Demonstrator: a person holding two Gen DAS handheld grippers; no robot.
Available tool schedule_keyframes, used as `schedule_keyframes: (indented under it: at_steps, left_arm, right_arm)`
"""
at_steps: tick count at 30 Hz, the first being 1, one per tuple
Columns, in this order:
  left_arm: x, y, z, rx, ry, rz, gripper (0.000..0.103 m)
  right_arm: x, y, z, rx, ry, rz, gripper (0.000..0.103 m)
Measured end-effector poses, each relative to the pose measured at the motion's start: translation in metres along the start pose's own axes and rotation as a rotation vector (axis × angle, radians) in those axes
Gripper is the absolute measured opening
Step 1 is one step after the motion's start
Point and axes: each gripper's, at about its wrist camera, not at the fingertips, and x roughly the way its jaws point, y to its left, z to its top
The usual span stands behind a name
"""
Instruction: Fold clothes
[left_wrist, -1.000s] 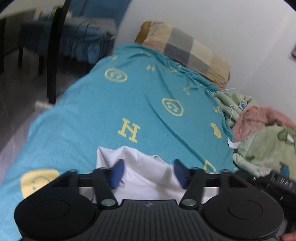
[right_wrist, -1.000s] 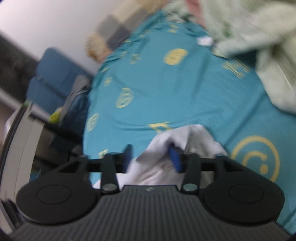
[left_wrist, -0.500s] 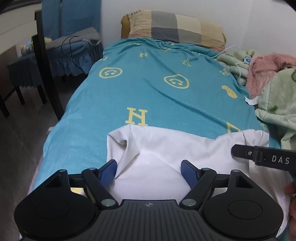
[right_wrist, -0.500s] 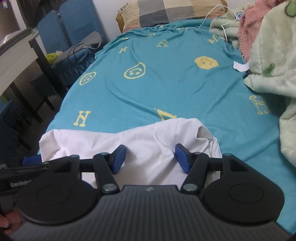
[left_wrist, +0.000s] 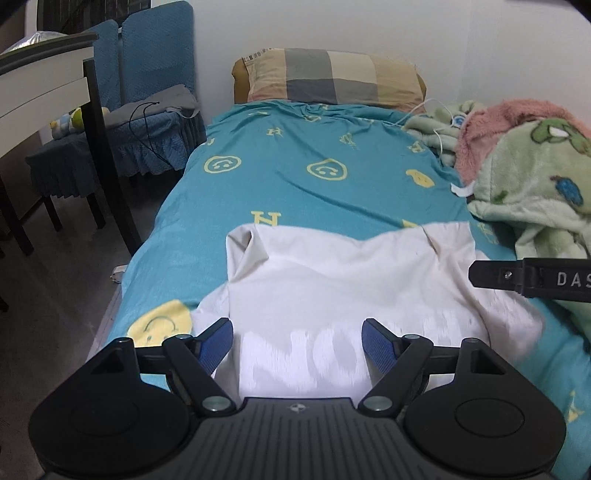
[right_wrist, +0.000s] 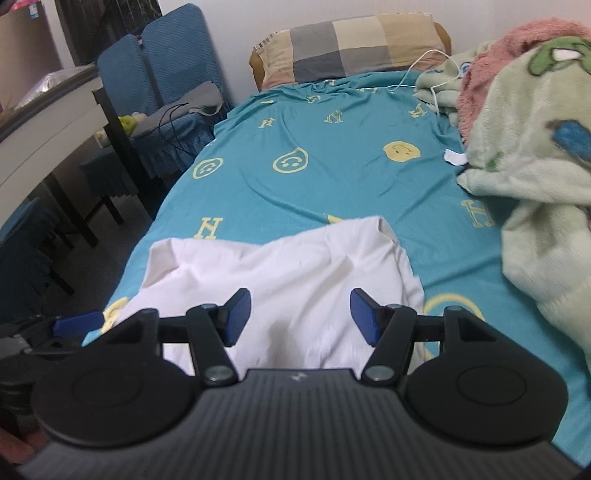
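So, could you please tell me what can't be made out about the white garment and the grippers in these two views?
- White garment, left wrist view: its near edge is hidden behind the left gripper, and the cloth there is motion-blurred.
- Same garment, right wrist view: its near hem is hidden by the right gripper.
- Right gripper in the left view: cut off by the right edge.

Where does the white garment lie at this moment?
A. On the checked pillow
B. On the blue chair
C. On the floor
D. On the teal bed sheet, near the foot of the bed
D: the white garment is spread on the teal bed sheet, far from the checked pillow at the head.
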Motion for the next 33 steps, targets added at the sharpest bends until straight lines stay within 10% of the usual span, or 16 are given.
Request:
schedule_keyframes:
  at_steps: [12,18,27,33]
  left_arm:
    - [-0.001,0.007,-0.021,-0.069,0.098,-0.007,0.08]
    - [-0.032,0.039,-0.031,-0.359,0.12,-0.225,0.083]
    - [0.038,0.089,-0.072,-1.004,0.295,-0.414,0.08]
    - [0.047,0.096,-0.075,-1.116,0.219,-0.418,0.049]
  right_arm:
    - [0.024,-0.003,-0.03,-0.036,0.09,-0.037,0.063]
    - [0.02,-0.015,-0.02,0.051,0.101,-0.003,0.062]
    - [0.018,-0.015,-0.017,0.099,0.1,0.001,0.063]
    - [-0.005,-0.03,-0.01,0.362,0.036,0.132,0.064]
